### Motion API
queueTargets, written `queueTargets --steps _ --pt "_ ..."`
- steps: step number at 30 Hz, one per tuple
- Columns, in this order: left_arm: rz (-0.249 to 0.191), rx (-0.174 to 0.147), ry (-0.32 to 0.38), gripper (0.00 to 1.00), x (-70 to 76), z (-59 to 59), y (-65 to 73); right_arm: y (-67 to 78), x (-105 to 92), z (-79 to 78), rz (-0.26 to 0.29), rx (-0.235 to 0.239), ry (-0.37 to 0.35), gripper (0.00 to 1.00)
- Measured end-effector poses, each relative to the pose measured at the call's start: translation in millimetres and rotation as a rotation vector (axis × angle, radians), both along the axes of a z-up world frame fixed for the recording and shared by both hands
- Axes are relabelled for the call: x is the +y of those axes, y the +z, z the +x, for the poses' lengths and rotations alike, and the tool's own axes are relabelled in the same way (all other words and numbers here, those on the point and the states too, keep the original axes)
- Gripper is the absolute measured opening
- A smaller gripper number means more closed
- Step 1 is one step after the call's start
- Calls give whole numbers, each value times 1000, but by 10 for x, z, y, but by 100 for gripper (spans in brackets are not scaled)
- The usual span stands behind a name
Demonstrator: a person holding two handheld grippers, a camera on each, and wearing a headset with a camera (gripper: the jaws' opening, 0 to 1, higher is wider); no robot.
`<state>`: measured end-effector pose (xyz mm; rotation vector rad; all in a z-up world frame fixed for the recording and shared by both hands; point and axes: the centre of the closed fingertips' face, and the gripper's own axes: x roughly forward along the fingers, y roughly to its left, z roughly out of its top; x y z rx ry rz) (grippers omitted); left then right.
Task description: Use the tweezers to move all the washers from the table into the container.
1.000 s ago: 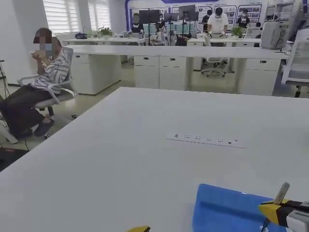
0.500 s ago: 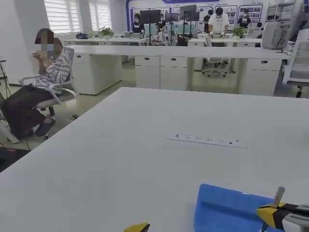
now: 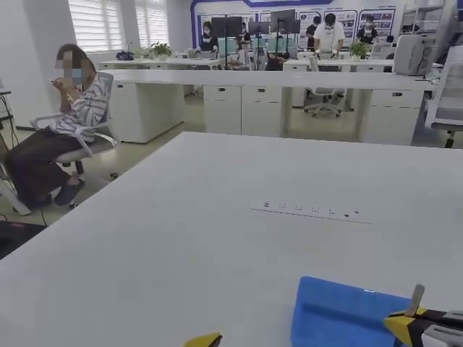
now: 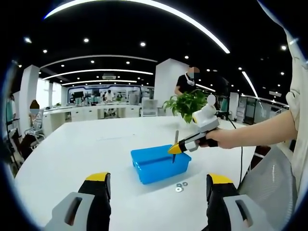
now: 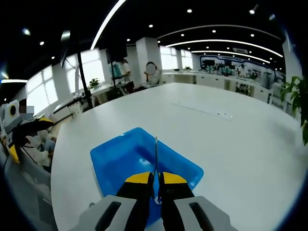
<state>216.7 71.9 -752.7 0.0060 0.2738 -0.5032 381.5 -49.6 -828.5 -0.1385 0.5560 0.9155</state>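
A blue container sits on the white table near me. My right gripper hovers over it, shut on thin metal tweezers. In the right gripper view the tweezers point down into the container; their tip is too small to show any washer. In the left gripper view a few small washers lie on the table just in front of the container, and the right gripper is above it. My left gripper is open with nothing between its fingers; its yellow tip peeks in at the bottom edge.
A strip of sockets is set into the table further out. A person on a chair sits off to the left. Desks and other people fill the back of the room. A potted plant stands behind the right gripper.
My right gripper and the tweezers have dipped slightly lower over the container. The left gripper has barely moved.
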Motion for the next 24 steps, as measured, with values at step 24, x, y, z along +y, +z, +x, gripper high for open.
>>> queueTargets --steps 24 --pt "13 20 -11 82 -15 -13 -44 659 266 -597 198 -37 55 3"
